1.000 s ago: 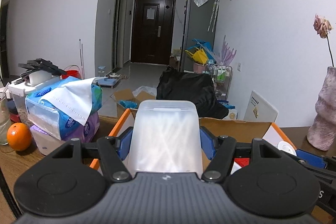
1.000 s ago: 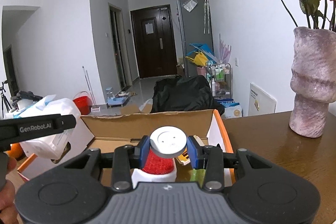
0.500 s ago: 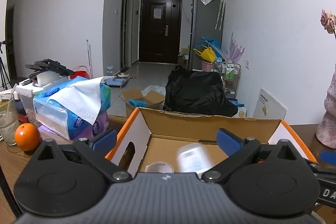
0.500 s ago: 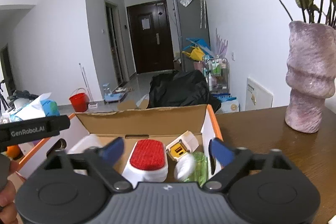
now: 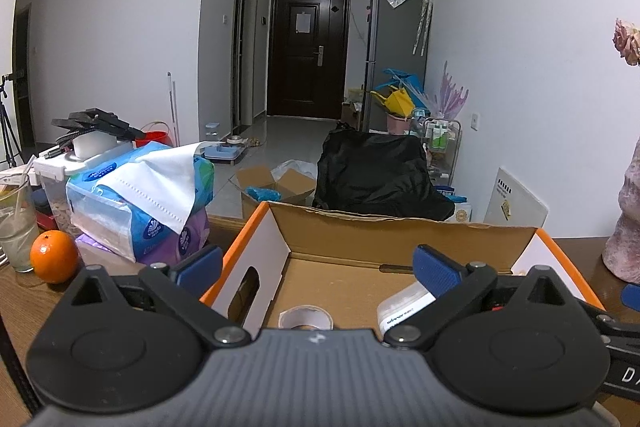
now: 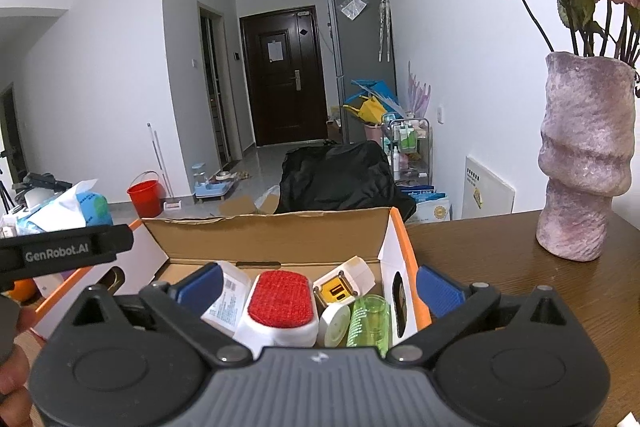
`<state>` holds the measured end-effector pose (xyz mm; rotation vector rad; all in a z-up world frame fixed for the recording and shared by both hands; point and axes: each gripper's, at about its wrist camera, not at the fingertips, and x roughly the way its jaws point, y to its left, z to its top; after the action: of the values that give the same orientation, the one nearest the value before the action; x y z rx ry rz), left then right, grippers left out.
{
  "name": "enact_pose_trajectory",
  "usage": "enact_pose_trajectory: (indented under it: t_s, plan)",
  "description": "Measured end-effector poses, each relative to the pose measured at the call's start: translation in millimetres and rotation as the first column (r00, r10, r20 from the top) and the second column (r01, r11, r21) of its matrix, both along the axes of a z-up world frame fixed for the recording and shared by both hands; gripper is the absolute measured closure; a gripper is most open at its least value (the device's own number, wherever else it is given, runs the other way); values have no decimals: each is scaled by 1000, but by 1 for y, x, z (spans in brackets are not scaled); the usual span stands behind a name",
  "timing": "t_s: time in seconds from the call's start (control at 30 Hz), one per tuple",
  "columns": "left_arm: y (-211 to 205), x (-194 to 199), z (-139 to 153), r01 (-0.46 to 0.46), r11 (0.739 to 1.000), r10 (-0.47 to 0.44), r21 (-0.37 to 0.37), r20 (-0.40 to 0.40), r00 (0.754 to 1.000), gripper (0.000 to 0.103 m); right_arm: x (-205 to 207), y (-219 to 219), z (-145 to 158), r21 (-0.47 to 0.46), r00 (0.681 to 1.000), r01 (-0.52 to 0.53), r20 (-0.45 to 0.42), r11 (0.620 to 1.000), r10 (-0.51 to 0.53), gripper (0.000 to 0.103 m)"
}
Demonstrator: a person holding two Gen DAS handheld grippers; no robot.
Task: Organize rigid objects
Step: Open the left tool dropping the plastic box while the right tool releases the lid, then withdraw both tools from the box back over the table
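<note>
While wide (opening), right gripper (image 6: 318,285) above red-topped brush (image 6: 280,301) in box (image 6: 280,231).

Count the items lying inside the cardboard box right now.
6: tape roll near left; white container centre-left; red-topped brush centre; white-and-yellow charger behind; round white cap and green bottle right. The grippers may hide more.

An open cardboard box with orange edges (image 6: 394,255) is being supported by the brown wooden table (image 6: 500,267). Inside it, a red-topped white brush (image 6: 280,307) is being flanked by a white labelled container (image 6: 228,299) on its left and a white-and-yellow plug adapter (image 6: 344,283) on its right. A textured pink vase (image 6: 584,163) is being kept well apart, right of the box.
</note>
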<state>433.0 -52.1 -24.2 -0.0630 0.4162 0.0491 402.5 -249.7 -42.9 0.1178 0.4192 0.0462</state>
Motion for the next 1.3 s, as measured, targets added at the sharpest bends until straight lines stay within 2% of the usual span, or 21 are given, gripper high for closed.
enact_pose_trajectory:
  t_s: [0.57,1.3]
  plan:
    - [-6,-5,-2,7,1000,-7,13,-12,1000,0,-10,-5,-1,-21,1000,14,8,1000,-13,0]
    - [-18,-43,-2,55,998,-55,42,1,998,0,-53,-27,1,-73,999,31,33,997,-29,0]
